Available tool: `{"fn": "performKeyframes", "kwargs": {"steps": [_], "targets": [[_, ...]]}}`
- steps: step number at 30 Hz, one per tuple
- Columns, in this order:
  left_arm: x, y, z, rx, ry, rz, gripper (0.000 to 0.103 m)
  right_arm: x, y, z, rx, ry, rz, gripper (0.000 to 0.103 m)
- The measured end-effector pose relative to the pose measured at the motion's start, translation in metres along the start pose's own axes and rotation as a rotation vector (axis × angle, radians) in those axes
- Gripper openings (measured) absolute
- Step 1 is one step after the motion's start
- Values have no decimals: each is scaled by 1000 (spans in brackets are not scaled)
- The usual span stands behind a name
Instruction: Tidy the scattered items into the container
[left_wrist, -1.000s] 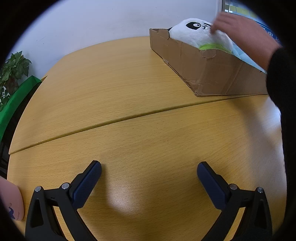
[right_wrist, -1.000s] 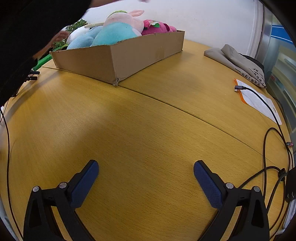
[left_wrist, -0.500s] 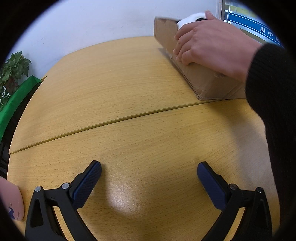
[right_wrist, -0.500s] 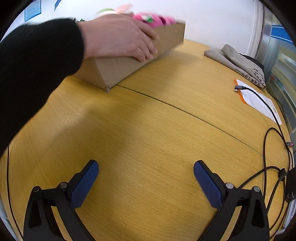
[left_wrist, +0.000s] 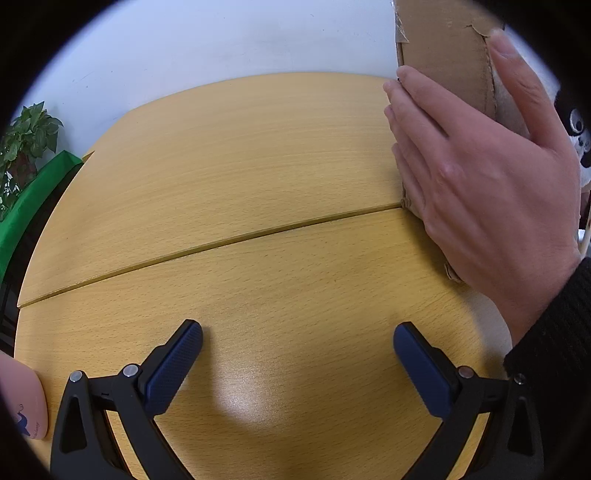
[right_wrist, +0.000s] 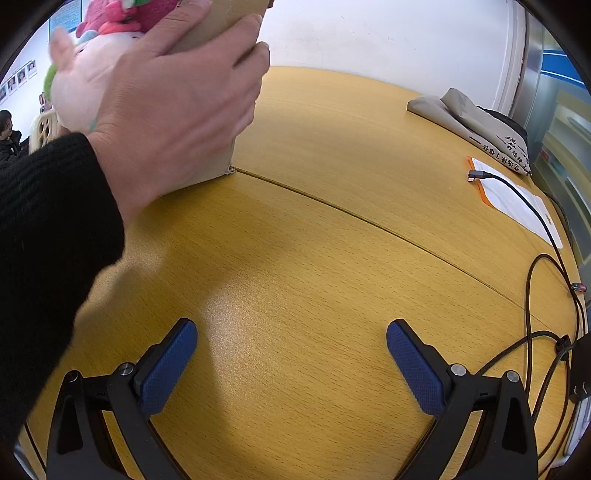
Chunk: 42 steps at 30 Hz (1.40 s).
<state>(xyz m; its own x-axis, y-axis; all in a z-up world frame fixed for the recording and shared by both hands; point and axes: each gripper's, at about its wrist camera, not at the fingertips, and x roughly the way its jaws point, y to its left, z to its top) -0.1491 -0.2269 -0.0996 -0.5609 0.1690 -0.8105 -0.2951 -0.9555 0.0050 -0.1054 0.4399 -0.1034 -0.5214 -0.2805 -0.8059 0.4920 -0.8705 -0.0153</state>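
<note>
A: Where is the brown cardboard box (left_wrist: 443, 48) with the toys?

B: It is tipped steeply up on one lower edge on the yellow wooden counter (left_wrist: 240, 177). A bare hand (left_wrist: 476, 177) in a black sleeve lies flat against its side. In the right wrist view the same box (right_wrist: 218, 22) and hand (right_wrist: 166, 107) fill the upper left.

A: What is inside it?

B: A white and black panda plush (left_wrist: 576, 125) shows behind the hand in the left view. A pink plush toy (right_wrist: 122, 16) shows at the box's top edge in the right view.

A: And the left hand-held gripper (left_wrist: 297, 354)?

B: Its blue pads stand wide apart over bare counter, with nothing between them.

A: The right hand-held gripper (right_wrist: 291, 350)?

B: The same: spread wide, holding nothing, low over the counter.

A: Anything else there?

B: A folded grey cloth bag (right_wrist: 476, 125), a white paper sheet with an orange edge (right_wrist: 517, 199), and black cables (right_wrist: 535, 280) on the right. A green potted plant (left_wrist: 26, 144) stands beyond the counter's left edge.
</note>
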Motion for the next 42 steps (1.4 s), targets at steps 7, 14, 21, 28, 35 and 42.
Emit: {"fn": "performKeyframes", "kwargs": {"steps": [7, 14, 21, 28, 35, 42], "targets": [[0, 1, 0, 1, 0, 0, 103, 0, 0, 0, 0, 1, -1, 103], [1, 4, 0, 2, 0, -1, 103, 1, -1, 1, 0, 1, -2, 103], [1, 3, -1, 2, 0, -1, 103, 1, -2, 1, 0, 1, -3, 103], [0, 6, -3, -4, 1, 2, 103, 3, -3, 2, -4, 3, 0, 103], [0, 7, -5, -4, 0, 2, 103, 1, 0, 1, -4, 4, 0, 103], [-1, 5, -7, -4, -1, 3, 103, 1, 1, 1, -4, 4, -1, 103]]}}
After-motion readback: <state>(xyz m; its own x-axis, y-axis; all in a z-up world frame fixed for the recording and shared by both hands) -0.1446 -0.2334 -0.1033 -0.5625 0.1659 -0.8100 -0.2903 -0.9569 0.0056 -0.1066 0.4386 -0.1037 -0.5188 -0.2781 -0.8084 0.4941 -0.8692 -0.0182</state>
